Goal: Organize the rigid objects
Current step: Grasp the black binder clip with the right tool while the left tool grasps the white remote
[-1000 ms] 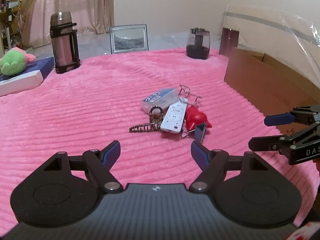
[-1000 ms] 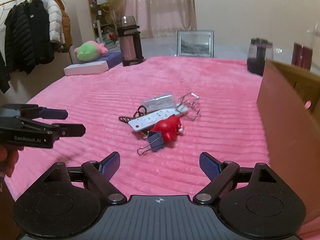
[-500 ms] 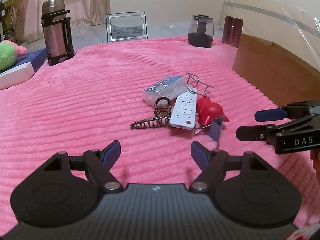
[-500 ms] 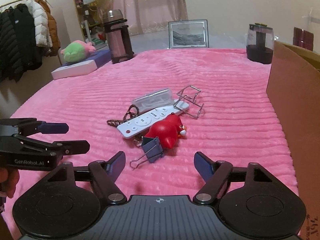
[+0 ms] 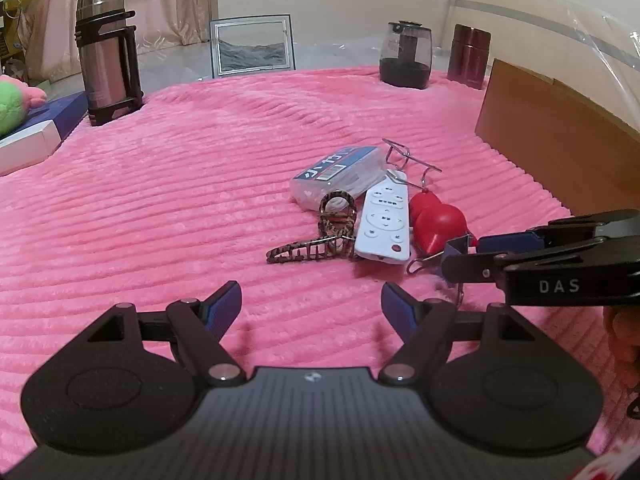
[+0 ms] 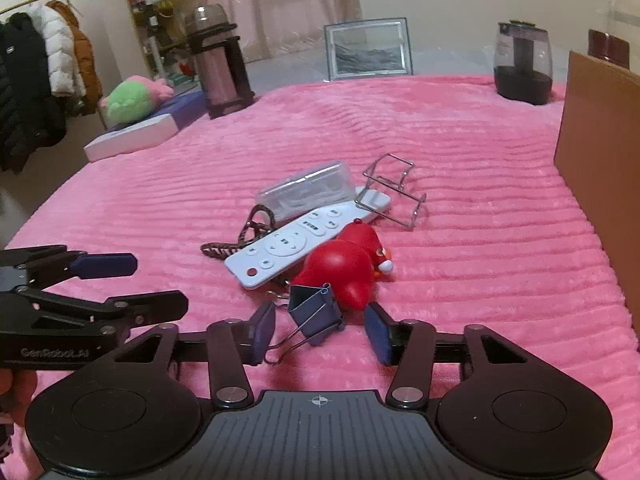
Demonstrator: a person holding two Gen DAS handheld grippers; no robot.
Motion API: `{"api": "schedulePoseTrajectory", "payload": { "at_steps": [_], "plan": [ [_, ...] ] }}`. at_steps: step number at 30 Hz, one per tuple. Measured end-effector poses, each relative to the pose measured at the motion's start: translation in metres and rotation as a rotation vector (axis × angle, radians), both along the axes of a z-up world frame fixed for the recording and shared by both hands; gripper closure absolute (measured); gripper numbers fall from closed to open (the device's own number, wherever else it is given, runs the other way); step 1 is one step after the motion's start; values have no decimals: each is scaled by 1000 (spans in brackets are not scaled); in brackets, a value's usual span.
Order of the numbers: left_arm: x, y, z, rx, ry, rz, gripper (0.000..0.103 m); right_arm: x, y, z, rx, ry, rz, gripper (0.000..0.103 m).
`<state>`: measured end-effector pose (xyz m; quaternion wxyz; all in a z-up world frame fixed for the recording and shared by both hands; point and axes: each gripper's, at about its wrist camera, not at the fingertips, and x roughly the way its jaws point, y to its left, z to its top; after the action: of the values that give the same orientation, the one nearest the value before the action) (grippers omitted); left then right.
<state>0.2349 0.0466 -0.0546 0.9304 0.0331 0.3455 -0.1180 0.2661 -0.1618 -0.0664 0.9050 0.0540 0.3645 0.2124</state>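
Binder clip (image 6: 316,312) lies on the pink bed between the right tongs (image 6: 320,334), which have just been closing, not yet pinching; grip its body squarely; left tongs (image 5: 311,304) gape, empty.

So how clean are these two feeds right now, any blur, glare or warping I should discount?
Left wrist view: sharp at centre, the white remote legible; fisheye bends the cardboard box edge; plastic sheet shows glare. Right wrist view: binder clip crisp between the right gripper fingers; thermos and coats soft, dim.
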Motion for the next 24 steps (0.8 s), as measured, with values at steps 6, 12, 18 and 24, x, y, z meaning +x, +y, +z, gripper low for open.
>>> {"api": "schedulePoseTrajectory", "payload": {
  "at_steps": [6, 12, 18, 24],
  "plan": [
    [1, 1, -1, -6, 2, 4, 30, 1, -2, -1, -4, 9, -6, 81],
    [-2, -2, -3, -15, 10, -4, 30, -8, -12, 5, -14, -7, 20, 84],
    [-3, -6, -1, -8, 12, -26, 30, -23, -30, 13, -61, -45, 13, 84],
    [7, -14, 0, 9, 2, -89, 34, -28, -46, 17, -88, -64, -26, 84]
  ]
}}
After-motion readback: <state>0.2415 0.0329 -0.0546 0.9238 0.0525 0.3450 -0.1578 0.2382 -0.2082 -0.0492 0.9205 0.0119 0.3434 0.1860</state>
